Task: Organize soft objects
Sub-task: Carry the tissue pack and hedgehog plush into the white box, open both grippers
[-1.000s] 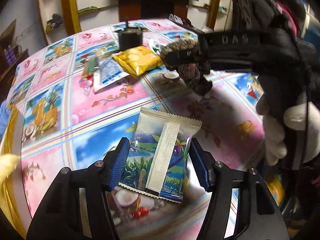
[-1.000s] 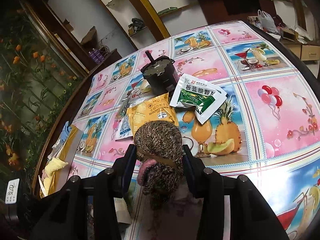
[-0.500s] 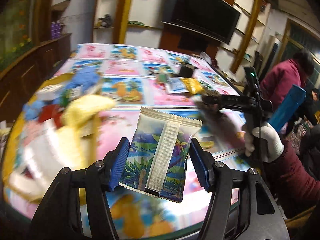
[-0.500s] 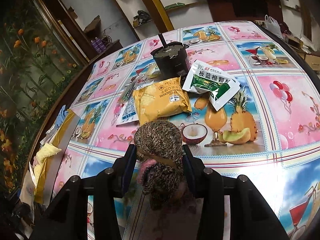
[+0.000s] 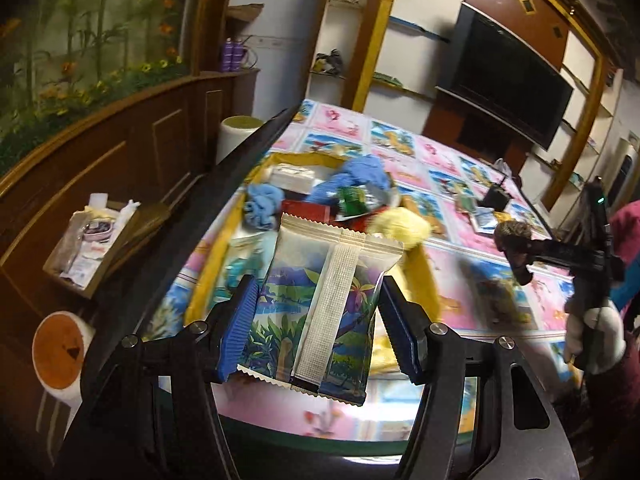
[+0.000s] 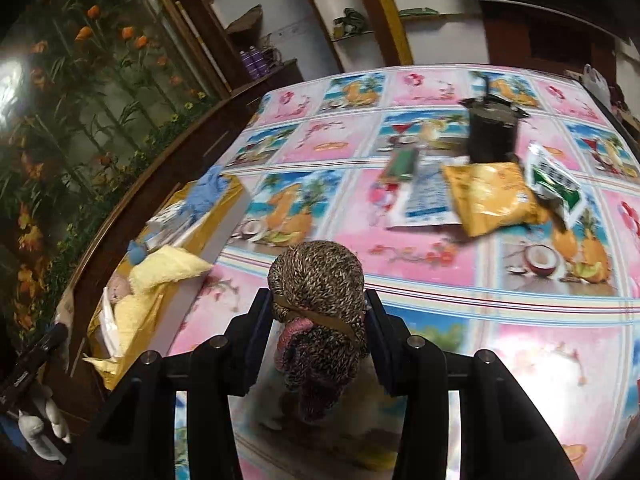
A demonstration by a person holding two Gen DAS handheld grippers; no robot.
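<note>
Left gripper tilted down, clamping snack packet, box seemingly beneath

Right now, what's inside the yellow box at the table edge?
Inside the yellow box: blue cloths, a pale yellow fluffy cloth, a green-and-silver packet, something red and a white box. Whatever lies underneath is covered.

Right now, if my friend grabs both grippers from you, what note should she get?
Left hand-held gripper: shut on the tropical-print packet, above the yellow box.
Right hand-held gripper: shut on the brown knitted bundle, over the table.
Done: blue cloths and yellow cloth in the box.
Left: drop both held items in; yellow packet, green-and-white packet and others remain by the black pot.
</note>
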